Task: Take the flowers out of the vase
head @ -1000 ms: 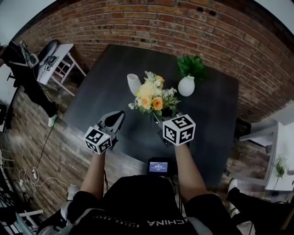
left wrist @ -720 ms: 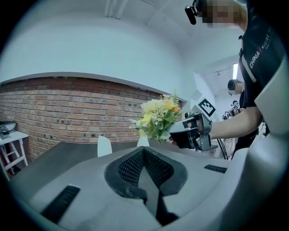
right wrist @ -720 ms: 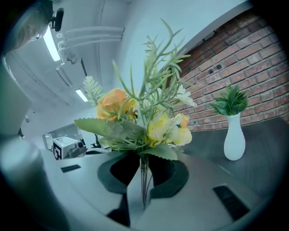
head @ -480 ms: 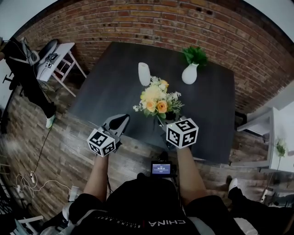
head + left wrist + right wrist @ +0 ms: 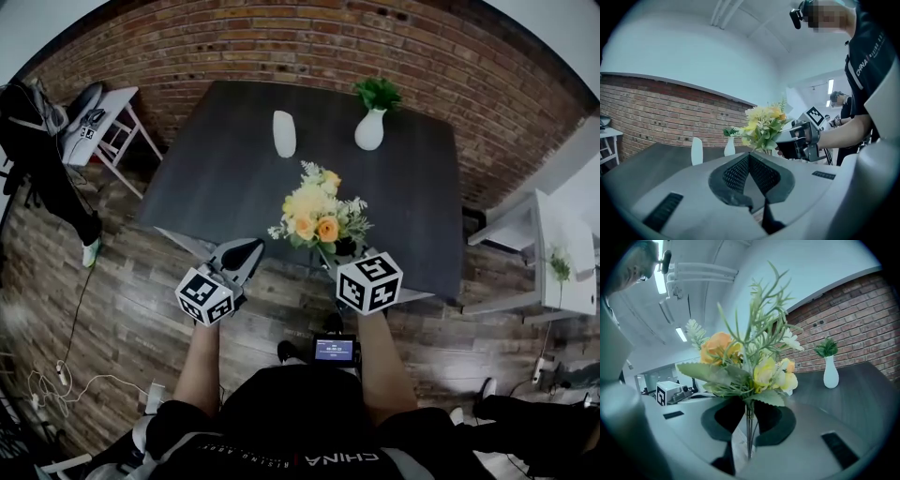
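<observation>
**Right gripper [image 5: 339, 253] clamped on the stems, flowers clear of the vase**

Right gripper's jaws pinch the thin stems low down. In the right gripper view the flowers [image 5: 750, 366] rise straight up the middle of the frame, with their long axis running on from the jaws.

In the head view the bouquet [image 5: 317, 217] hangs over the near edge of the table [image 5: 216, 178], at centre. The empty vase [image 5: 284, 133] stands well apart, toward the upper centre.

The left gripper [image 5: 234, 255] sits at lower left beside the bouquet, with its jaws together on nothing.

The flowers look fully out. Setting them down likely means tipping that upright axis over onto bare table to the left of the blooms.
</observation>
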`<action>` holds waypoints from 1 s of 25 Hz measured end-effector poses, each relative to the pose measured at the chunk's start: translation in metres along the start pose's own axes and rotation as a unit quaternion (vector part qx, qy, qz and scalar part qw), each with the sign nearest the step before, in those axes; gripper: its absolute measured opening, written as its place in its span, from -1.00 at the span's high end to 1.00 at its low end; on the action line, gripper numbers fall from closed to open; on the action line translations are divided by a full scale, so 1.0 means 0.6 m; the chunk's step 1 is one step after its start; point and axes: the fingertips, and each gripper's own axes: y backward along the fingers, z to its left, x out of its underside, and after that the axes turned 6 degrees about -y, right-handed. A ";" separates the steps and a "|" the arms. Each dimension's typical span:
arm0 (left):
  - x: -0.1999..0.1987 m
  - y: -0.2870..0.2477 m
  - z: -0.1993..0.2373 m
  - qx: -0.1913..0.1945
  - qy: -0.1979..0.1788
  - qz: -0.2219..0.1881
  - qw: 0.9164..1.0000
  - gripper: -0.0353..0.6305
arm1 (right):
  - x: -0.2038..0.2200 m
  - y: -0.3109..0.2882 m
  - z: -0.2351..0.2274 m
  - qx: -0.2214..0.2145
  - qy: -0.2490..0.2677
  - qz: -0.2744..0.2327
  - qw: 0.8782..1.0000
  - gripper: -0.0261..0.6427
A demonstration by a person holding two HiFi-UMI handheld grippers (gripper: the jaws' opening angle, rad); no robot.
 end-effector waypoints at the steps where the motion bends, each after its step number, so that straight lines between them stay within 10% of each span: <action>1: -0.002 0.002 -0.008 0.002 0.001 -0.003 1.000 0.88 | 0.001 0.010 0.002 0.002 0.001 -0.001 1.000 0.73; 25: -0.065 -0.083 -0.130 -0.004 -0.004 -0.041 0.999 0.88 | -0.039 0.138 -0.075 0.005 0.011 -0.036 0.999 0.73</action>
